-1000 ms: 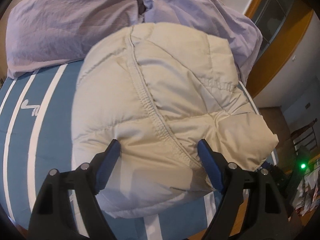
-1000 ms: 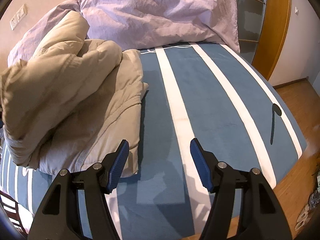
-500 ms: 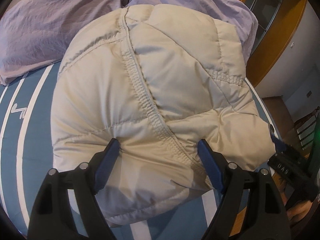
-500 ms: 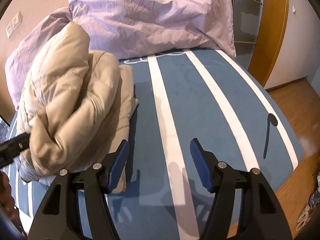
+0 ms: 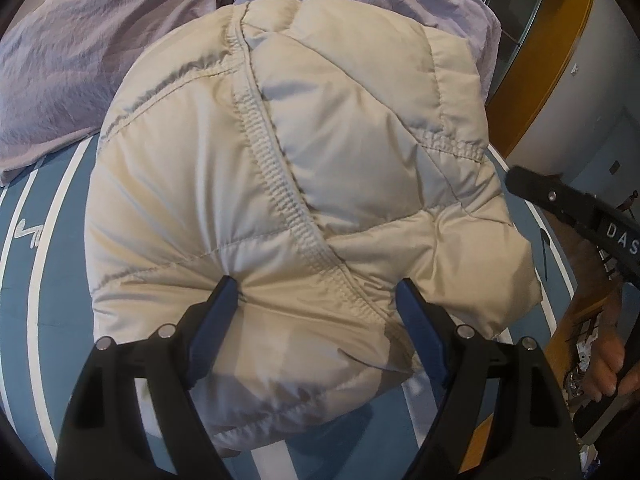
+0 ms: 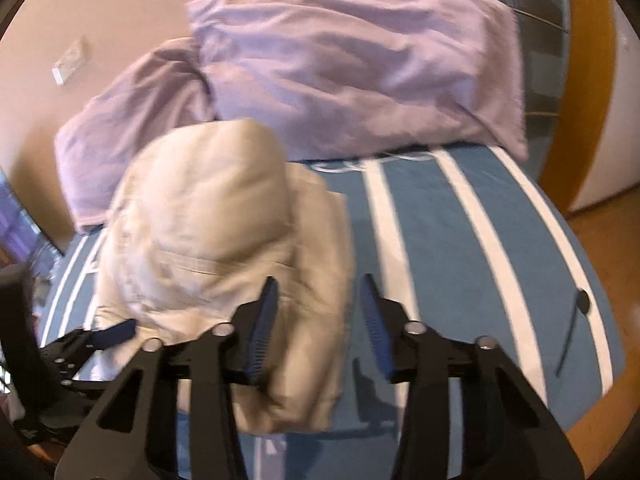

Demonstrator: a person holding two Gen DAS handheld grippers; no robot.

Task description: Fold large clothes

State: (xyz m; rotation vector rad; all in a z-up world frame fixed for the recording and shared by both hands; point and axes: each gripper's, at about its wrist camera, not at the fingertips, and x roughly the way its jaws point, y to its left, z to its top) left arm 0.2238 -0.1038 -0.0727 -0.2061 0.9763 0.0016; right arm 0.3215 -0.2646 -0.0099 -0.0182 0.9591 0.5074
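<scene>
A beige puffer jacket (image 5: 304, 184) lies bundled in a thick fold on the blue striped bed (image 5: 48, 280). My left gripper (image 5: 316, 304) is open, its blue fingers pressed against the jacket's near edge on either side of a seam. In the right wrist view the jacket (image 6: 216, 248) sits left of centre. My right gripper (image 6: 320, 320) is partly closed with a gap between its fingers, over the jacket's right edge, holding nothing. The left gripper's blue finger (image 6: 116, 332) shows at the jacket's left side. The right gripper's black body (image 5: 576, 216) shows at the right in the left wrist view.
Two lilac pillows (image 6: 352, 80) lie at the head of the bed behind the jacket. A wooden door frame (image 6: 580, 80) and wood floor (image 6: 600, 236) lie to the right. A small black cable (image 6: 576, 320) lies on the bed's right side.
My right gripper has swung left toward the jacket and its fingers have narrowed. The left gripper has held against the jacket as the bundle shifted slightly.
</scene>
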